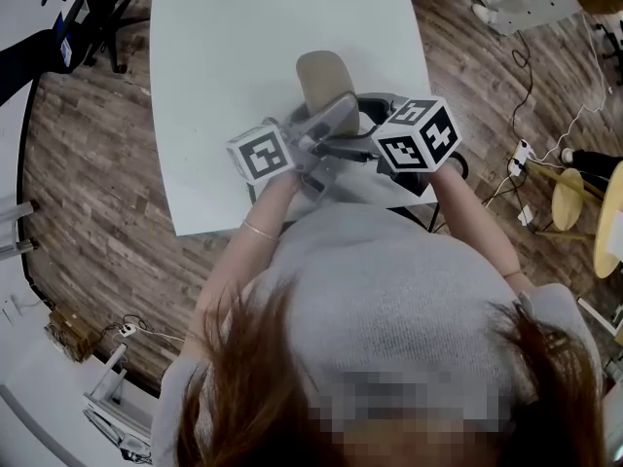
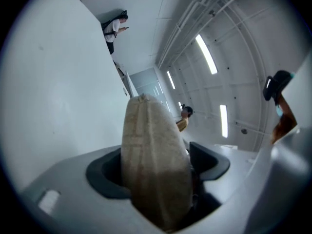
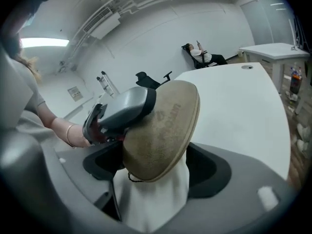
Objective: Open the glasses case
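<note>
White table [image 1: 243, 66], tan glasses case [image 3: 163, 126], left gripper [image 2: 156, 169] tight on it, right gripper [image 3: 156, 167] open around it

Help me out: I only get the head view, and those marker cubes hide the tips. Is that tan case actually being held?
Observer: Yes. In the left gripper view the case stands edge-on inside the left gripper, which is clamped on it.
Operator: And the other one?
Observer: The right gripper is wide open. The flat face of the case sits just ahead of it, ungripped.
Operator: Is the case open yet?
Observer: It looks shut. In the right gripper view its two halves meet along the rim, and a small dark loop hangs at its lower edge.
</note>
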A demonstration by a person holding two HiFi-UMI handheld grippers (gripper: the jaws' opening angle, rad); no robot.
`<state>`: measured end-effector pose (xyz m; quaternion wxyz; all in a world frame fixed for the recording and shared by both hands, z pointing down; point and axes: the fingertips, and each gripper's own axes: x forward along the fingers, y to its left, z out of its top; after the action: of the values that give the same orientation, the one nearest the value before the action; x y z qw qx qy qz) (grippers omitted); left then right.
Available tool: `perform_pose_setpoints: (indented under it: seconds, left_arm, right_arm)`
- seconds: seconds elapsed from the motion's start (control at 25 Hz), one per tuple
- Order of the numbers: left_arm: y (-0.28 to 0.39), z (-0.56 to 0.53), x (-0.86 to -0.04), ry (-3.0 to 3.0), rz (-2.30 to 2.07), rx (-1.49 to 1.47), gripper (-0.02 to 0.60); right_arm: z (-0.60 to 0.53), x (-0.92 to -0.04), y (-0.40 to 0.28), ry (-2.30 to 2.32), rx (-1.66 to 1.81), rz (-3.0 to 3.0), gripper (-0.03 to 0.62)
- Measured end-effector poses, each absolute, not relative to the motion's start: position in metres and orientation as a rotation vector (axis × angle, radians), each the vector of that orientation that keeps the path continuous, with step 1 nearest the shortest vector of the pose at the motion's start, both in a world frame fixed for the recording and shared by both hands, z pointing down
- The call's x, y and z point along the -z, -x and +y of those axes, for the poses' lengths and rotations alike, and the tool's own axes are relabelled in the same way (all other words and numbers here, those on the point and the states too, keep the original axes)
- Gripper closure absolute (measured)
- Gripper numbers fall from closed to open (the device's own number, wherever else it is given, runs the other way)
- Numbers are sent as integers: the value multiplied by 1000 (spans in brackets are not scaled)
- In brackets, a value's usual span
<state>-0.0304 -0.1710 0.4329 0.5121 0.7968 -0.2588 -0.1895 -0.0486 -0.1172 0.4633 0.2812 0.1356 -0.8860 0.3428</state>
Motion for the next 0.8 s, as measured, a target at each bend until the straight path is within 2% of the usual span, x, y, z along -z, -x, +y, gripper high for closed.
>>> perform_pose_setpoints:
  seconds: [0.12, 0.4, 0.48, 0.64, 0.8]
  left_arm:
    - [29, -169, -439, -1969, -715, 345, 144]
    - [81, -174, -445, -2077, -1066, 184, 129]
    - [81, -172, -451, -2085, -1097, 130, 160]
    - [75, -166, -455, -2120, -1133, 29, 337]
    - [77, -166, -457, -2157, -1168, -46, 365]
  right_arm:
    - [-112, -476, 46, -401, -865, -2323, 198]
    - [-109, -500, 37, -437, -866, -2222, 223]
    - [-108, -508, 36, -437, -847, -2190, 221]
    - [-101, -509, 34, -430, -776, -2172, 224]
    - [-102, -493, 22, -406, -729, -2177, 232]
